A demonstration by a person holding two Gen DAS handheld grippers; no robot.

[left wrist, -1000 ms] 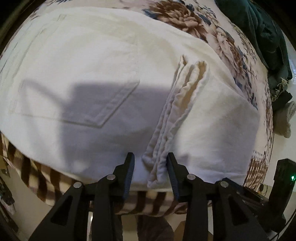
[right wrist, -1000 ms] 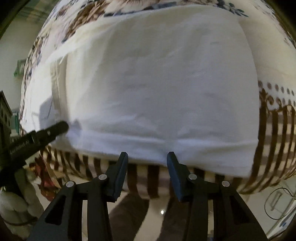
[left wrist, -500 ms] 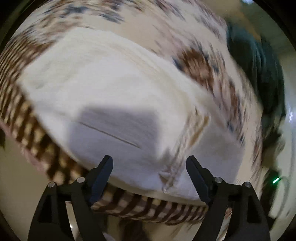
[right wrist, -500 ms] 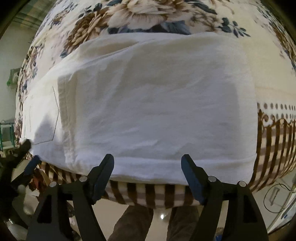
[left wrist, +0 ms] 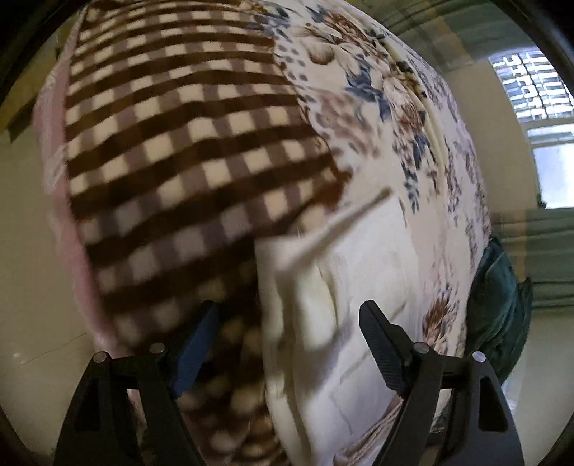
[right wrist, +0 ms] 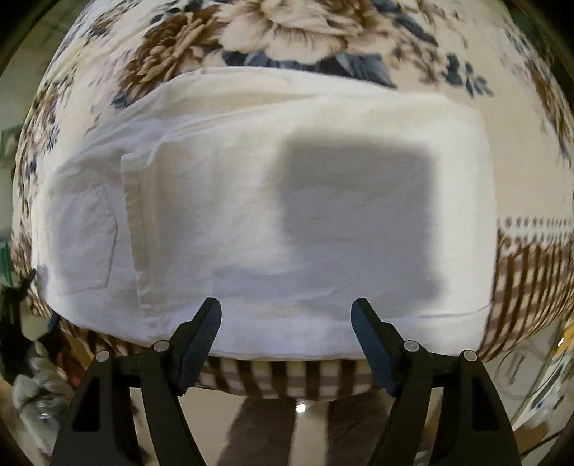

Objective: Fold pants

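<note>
White pants (right wrist: 258, 222) lie folded flat near the bed (right wrist: 294, 39) edge. Both hand-held grippers, left (left wrist: 287, 344) and right (right wrist: 286, 337), spread wide, holding nothing. Risk: left view blurred; a careless grab could drag the fold loose.

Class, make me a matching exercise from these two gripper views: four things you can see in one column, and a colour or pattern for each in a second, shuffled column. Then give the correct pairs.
Things:
1. folded pants
2. blanket border
3. blanket middle
4. bundled cloth at the bed's edge

Colours or patterns:
A. dark green
B. brown and cream checks
C. plain white
D. brown and blue flowers on cream

Pairs: 1-C, 2-B, 3-D, 4-A
</note>
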